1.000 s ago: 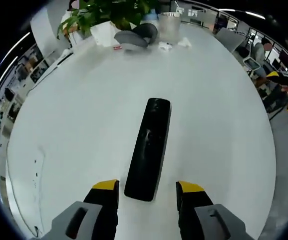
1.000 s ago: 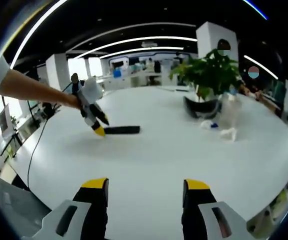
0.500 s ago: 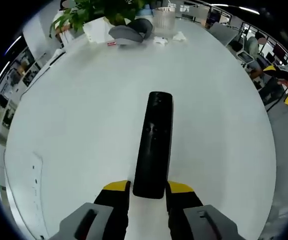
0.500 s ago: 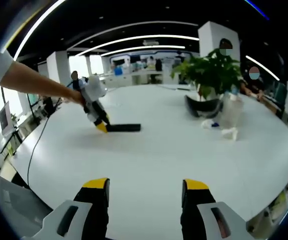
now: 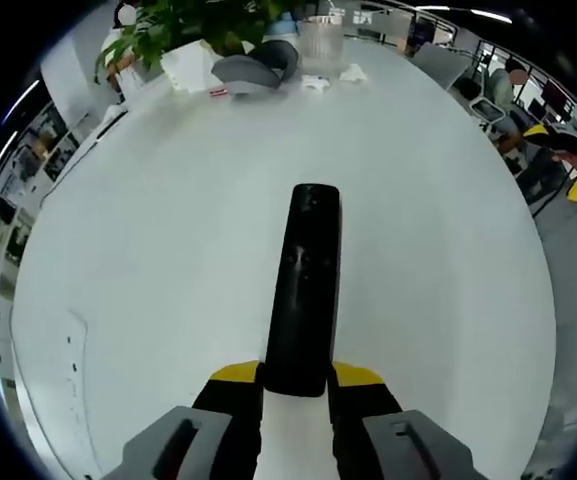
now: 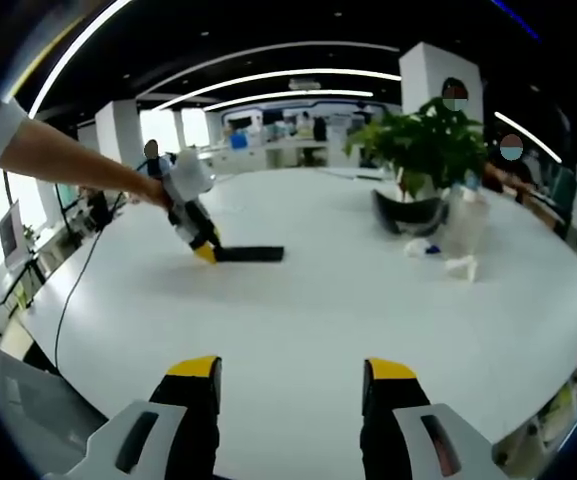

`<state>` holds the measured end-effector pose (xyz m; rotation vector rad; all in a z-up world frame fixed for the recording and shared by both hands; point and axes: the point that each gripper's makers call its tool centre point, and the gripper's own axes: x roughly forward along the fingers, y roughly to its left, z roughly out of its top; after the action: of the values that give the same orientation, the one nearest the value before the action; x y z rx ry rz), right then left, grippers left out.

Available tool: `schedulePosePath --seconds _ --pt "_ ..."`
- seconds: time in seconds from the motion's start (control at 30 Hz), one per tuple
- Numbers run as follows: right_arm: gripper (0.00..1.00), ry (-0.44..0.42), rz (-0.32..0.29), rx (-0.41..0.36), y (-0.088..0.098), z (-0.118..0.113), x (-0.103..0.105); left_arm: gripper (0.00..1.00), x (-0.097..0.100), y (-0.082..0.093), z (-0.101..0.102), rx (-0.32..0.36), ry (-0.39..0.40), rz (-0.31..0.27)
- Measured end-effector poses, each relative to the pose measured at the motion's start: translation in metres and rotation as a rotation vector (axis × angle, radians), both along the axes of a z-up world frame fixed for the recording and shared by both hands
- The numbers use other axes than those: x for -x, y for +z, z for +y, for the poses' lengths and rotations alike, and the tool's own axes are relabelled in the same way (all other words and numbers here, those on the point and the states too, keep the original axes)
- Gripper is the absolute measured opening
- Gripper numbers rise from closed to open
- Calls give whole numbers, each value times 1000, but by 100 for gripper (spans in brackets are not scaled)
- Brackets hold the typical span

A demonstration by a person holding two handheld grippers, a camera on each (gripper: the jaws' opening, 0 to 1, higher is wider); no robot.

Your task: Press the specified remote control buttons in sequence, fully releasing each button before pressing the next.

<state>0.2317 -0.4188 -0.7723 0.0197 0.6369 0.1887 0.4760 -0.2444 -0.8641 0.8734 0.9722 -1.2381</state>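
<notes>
A long black remote control [image 5: 304, 285] lies on the white table [image 5: 158, 230], pointing away from me. My left gripper [image 5: 296, 374] is shut on the remote's near end, one yellow-tipped jaw on each side. In the right gripper view the same remote [image 6: 250, 254] lies far off at the left, with the left gripper [image 6: 204, 251] at its end, held by a person's arm. My right gripper [image 6: 290, 370] hovers open above the table's near part, with nothing between its jaws.
A potted plant [image 6: 426, 150], a dark grey curved object [image 6: 405, 213], a clear cup [image 5: 320, 38] and crumpled white paper [image 6: 458, 266] stand at the table's far side. People sit beyond the table edge [image 5: 553, 160]. A cable [image 6: 68, 300] hangs off the left.
My left gripper moved forward and shut on the remote's near end; a second ago it was open behind it. The right gripper has stayed open and still.
</notes>
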Motion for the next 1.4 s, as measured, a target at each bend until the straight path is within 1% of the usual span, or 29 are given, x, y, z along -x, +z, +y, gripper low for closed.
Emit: schedulePosePath --seconds 0.27,0.33,0.53,0.6,0.77,0.93,1.4 --pt "54 -1 -5 -3 1 0 0 23 1 -2 0 -55 -11 -10" --pt "54 1 -5 -3 1 0 0 23 0 -2 0 -73 4 -8" --pt "50 -3 -10 10 2 -2 0 23 5 -2 0 -119 2 -7" --pt "51 -6 -11 13 2 -2 0 23 7 -3 0 -130 5 -6" --pt "52 -20 -20 14 3 -5 -1 23 14 -3 2 -138 5 -5" --pt "53 -15 -16 12 3 -3 -1 23 20 -3 3 -143 8 -3" --pt "53 -16 -24 21 4 -4 -2 23 43 -5 5 -204 -17 2"
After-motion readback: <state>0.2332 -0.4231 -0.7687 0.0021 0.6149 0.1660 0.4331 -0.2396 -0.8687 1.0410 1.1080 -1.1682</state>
